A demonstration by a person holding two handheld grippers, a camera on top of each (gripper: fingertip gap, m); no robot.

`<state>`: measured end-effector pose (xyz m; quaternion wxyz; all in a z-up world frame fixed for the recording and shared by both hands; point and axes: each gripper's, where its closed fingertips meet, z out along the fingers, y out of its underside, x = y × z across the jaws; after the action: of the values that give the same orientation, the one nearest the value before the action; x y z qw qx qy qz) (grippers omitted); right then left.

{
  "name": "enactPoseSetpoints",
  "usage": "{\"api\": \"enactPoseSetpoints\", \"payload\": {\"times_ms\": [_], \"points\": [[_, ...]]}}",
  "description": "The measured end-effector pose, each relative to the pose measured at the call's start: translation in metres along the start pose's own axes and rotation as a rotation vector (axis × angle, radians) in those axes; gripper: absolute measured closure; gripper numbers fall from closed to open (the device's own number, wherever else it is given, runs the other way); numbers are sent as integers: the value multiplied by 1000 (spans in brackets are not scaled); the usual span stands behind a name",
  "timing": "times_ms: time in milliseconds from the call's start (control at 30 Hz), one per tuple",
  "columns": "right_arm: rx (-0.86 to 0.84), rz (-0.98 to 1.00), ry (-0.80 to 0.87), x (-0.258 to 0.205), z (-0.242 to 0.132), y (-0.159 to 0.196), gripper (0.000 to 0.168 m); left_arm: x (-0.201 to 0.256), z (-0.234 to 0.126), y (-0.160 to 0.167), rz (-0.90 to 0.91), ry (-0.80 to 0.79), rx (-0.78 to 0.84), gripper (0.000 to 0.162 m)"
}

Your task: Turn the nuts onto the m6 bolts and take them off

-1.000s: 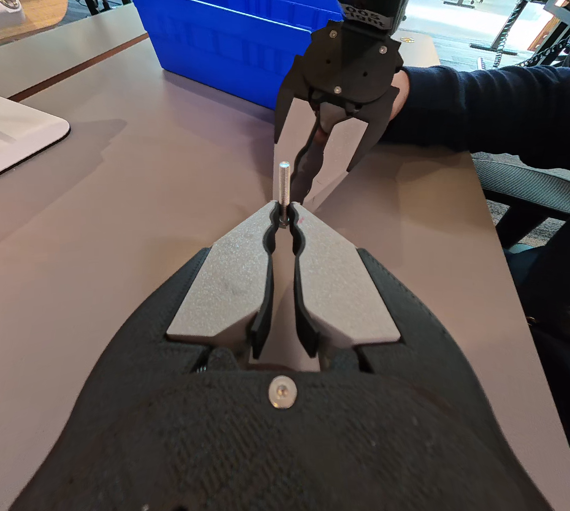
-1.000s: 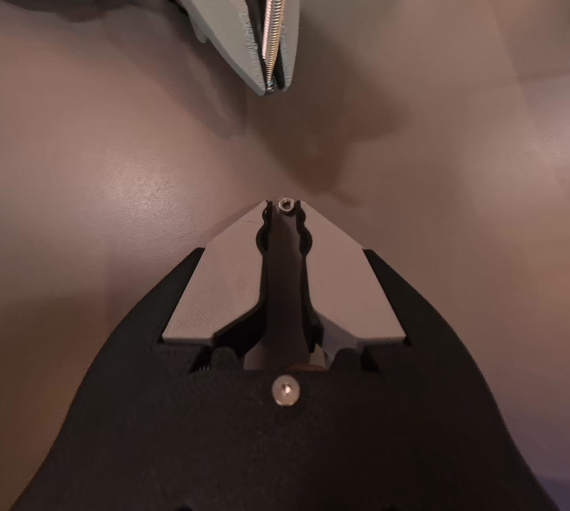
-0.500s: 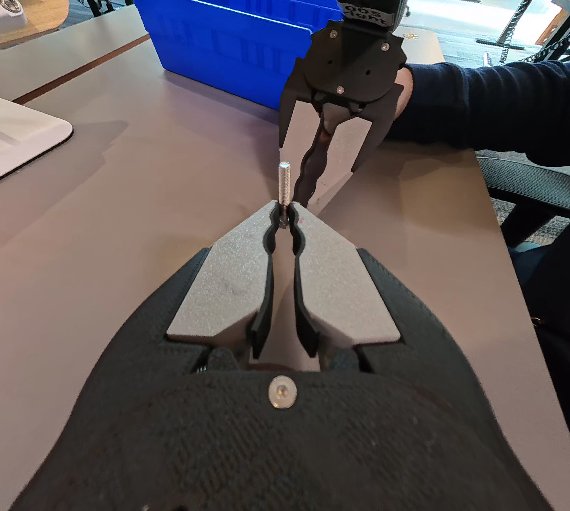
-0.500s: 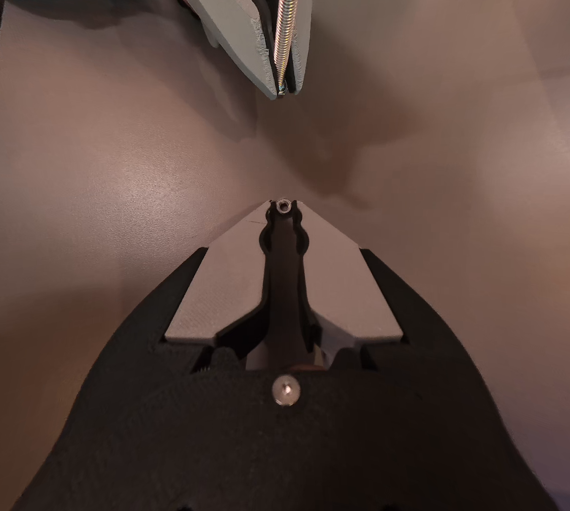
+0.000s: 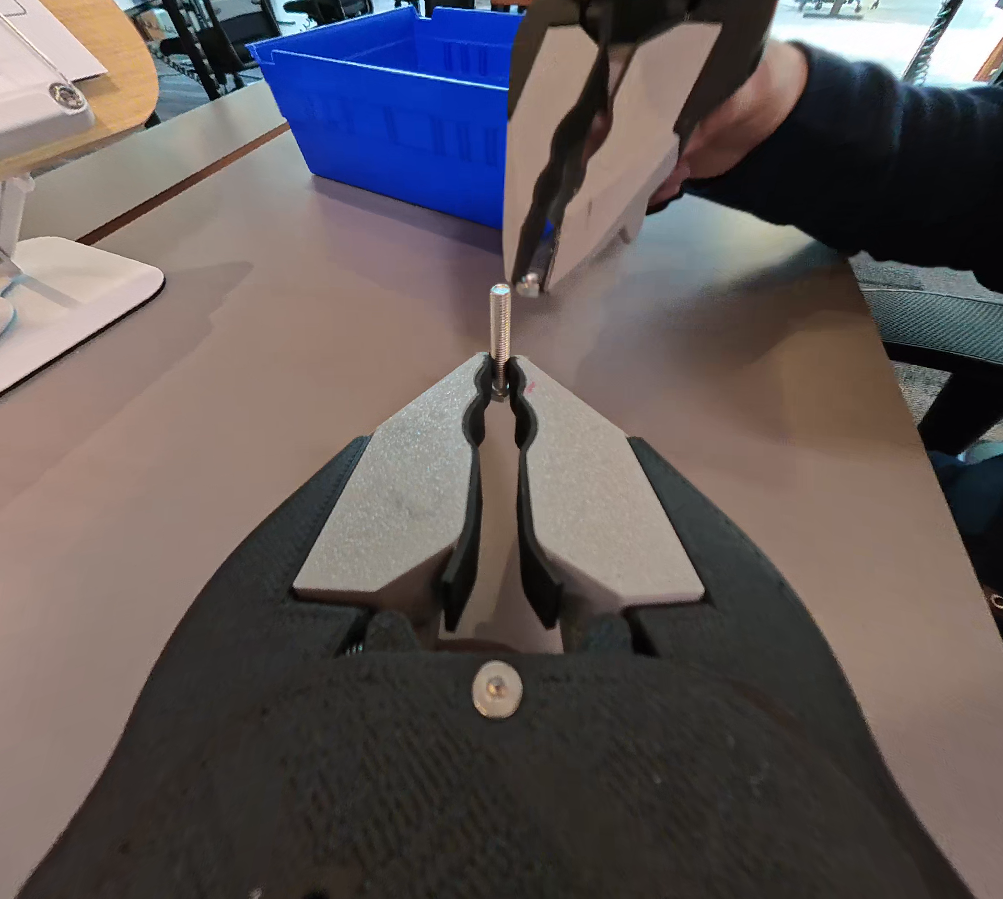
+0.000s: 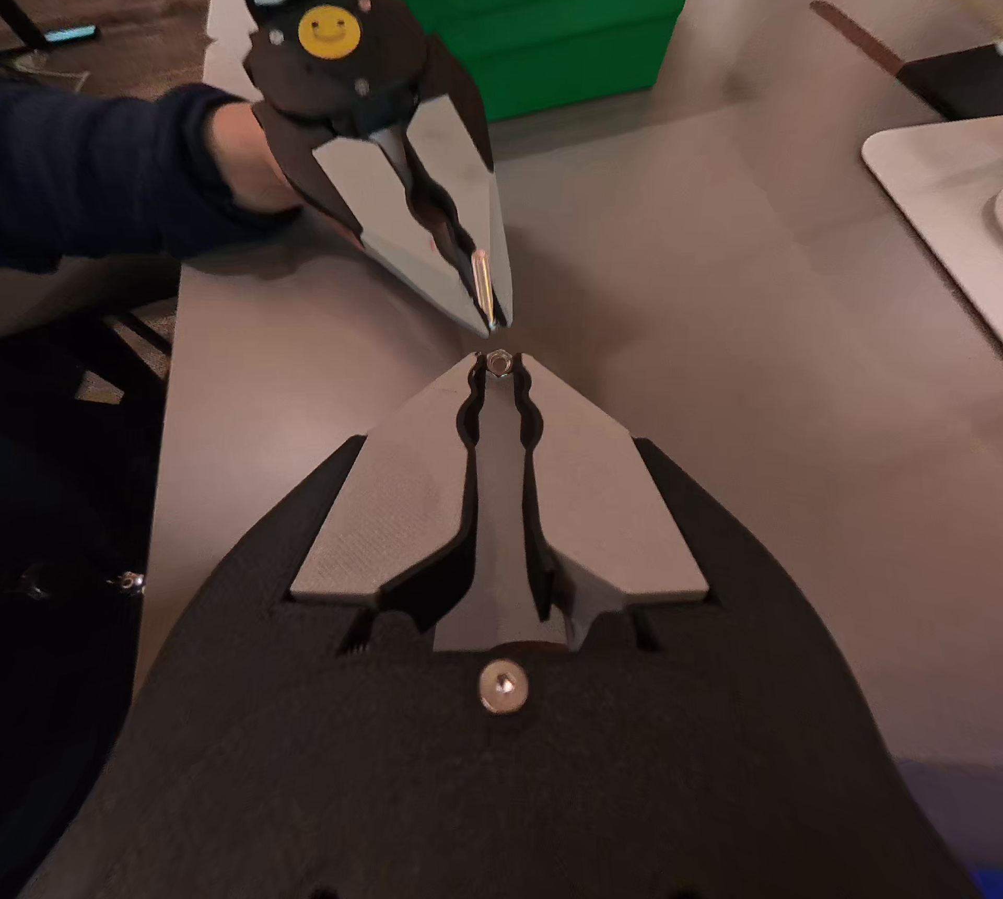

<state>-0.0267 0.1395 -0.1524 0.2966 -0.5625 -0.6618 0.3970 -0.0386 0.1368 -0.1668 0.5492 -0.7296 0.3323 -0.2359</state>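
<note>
A grey table (image 5: 271, 384) carries a blue bin (image 5: 391, 140), a green bin (image 6: 543, 21).

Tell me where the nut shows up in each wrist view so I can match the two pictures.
Left wrist view: the nut sits just above centre, pinched at the tip of the right tongs, beside the bolt's top end.
Right wrist view: the nut sits at centre, between that view's own fingertips.
Shared landmark: the bolt, clamped in the left tongs.

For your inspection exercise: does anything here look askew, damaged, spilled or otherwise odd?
Nothing stands out. The left gripper holds the bolt upright by its lower end; the right gripper pinches the nut close beside the bolt's tip, not yet on it. The blue bin sits upright on the table.
</note>
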Motion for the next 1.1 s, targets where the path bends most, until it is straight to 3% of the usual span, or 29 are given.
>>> {"api": "enactPoseSetpoints", "payload": {"times_ms": [300,1100], "points": [[-27,-40,-9,-8,-1,-32,161,0,3,1,17,-27,-16,158],[-105,-72,17,-5,14,-28,161,-1,5,4,-21,-30,-35,158]]}}
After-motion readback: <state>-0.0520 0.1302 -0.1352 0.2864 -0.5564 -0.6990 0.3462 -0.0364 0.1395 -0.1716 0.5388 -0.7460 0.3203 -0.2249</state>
